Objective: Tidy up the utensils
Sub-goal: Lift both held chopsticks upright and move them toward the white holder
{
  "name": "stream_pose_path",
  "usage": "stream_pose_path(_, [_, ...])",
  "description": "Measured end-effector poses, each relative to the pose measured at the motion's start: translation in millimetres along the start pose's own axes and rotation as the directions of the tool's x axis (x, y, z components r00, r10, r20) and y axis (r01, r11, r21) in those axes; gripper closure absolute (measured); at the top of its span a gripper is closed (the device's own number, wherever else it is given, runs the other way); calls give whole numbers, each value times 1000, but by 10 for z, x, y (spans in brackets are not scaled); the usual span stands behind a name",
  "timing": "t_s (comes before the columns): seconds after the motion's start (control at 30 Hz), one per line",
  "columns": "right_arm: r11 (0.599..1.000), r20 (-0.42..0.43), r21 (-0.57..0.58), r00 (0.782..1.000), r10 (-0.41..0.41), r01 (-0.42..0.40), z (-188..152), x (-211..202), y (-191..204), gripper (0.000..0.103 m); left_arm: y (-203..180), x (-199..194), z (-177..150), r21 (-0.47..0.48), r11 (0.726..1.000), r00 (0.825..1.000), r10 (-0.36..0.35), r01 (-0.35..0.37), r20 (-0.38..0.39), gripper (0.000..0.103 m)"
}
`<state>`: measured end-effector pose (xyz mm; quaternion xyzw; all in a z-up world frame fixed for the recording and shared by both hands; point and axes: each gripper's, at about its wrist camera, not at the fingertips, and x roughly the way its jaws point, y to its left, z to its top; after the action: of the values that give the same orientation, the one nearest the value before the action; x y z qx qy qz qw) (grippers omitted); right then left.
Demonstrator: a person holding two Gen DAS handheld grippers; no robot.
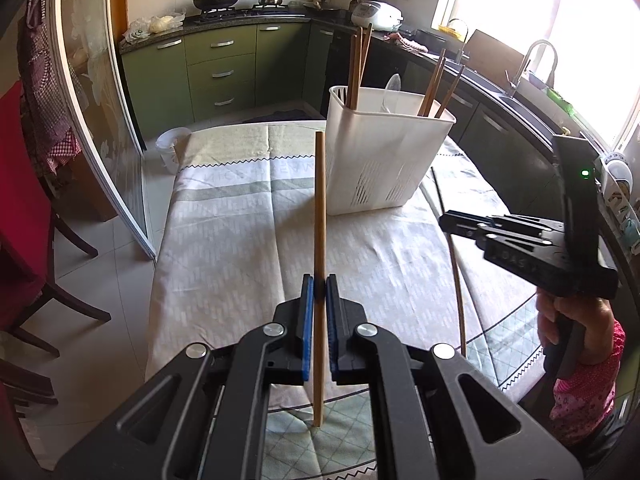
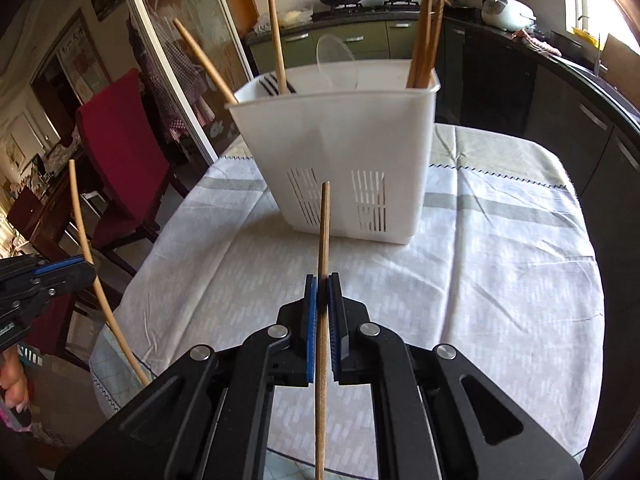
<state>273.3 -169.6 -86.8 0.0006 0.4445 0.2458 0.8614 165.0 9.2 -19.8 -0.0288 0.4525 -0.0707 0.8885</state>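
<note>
Matte black left hand-held gripper (image 1: 320, 292) of angular moulded plastic, with blue ribbed pads (image 1: 307, 320) lining both fingers and round silver pivot bolts on the linkage arms. Same build on the black right hand-held gripper (image 2: 322, 292): blue pads, silver bolts, slotted cut-outs in the arms. Small green light on its upright black body. Pink patterned sleeve (image 1: 588, 384) at the wrist.

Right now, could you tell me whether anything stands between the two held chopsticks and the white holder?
Nothing visible does. Bare tablecloth lies between the right tongs' chopstick, the left tongs' chopstick and the white utensil holder.
</note>
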Motion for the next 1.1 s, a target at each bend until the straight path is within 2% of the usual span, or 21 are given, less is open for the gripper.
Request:
stream_pose_path(0.3, [999,175,36,984,-20,14,-276,-982,-333,97,-51,-118,-6,10,1000,1000,6,-6,21,97])
stream_pose_path(0.47, [999,216,35,975,-44,37,-496,-1284,-394,96,-118,-170,-14,23,1000,1000,5,-6,29,97])
stream_pose_path(0.7, [999,229,27,973,-38,33,-621,-1376,-355,96,-194,-209,-23,38,999,999,-1,-1,35,97])
stream_pose_path(1.1, [1000,237,17,971,-19,15,-563,-1402,-334,96,-315,-327,47,60,998,998,-19,15,61,97])
